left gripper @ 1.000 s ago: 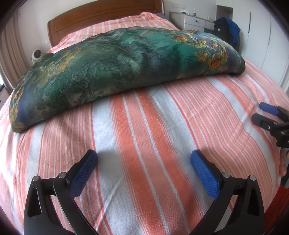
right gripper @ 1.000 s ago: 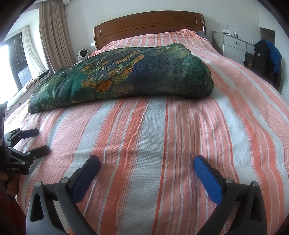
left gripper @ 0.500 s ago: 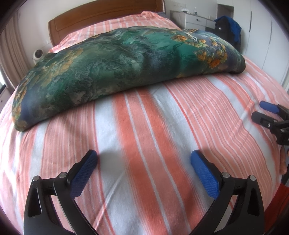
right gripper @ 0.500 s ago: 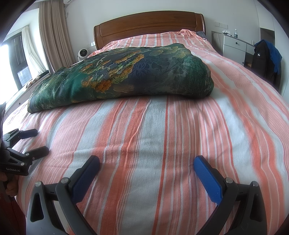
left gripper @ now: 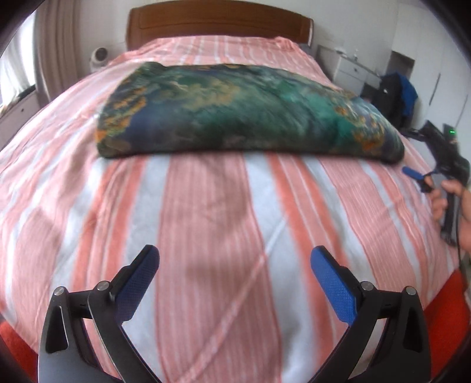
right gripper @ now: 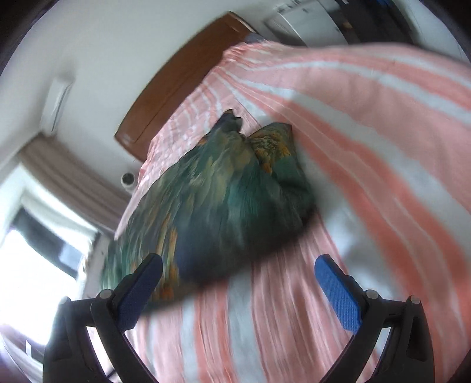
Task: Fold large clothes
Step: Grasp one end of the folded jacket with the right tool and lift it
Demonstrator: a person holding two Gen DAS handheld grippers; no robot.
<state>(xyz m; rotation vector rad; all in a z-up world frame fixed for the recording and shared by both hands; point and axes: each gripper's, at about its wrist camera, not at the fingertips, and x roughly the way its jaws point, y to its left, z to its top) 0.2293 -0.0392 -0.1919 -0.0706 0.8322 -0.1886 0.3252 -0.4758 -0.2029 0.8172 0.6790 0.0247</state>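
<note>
Both tongs were wide and held nothing: left tongs (left gripper: 235, 265) sat low center over the bed (left gripper: 206, 212), right tongs (right gripper: 238, 274) low center, tilted. The garment (left gripper: 241, 115) lay bunched mid-frame, long axis left-right. Probably best to pinch its right end (right gripper: 206, 212) low, grabbing every layer.

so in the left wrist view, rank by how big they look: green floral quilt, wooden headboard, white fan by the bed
1. green floral quilt
2. wooden headboard
3. white fan

The headboard and fan are farther away, so true sizes stay unsure.
</note>
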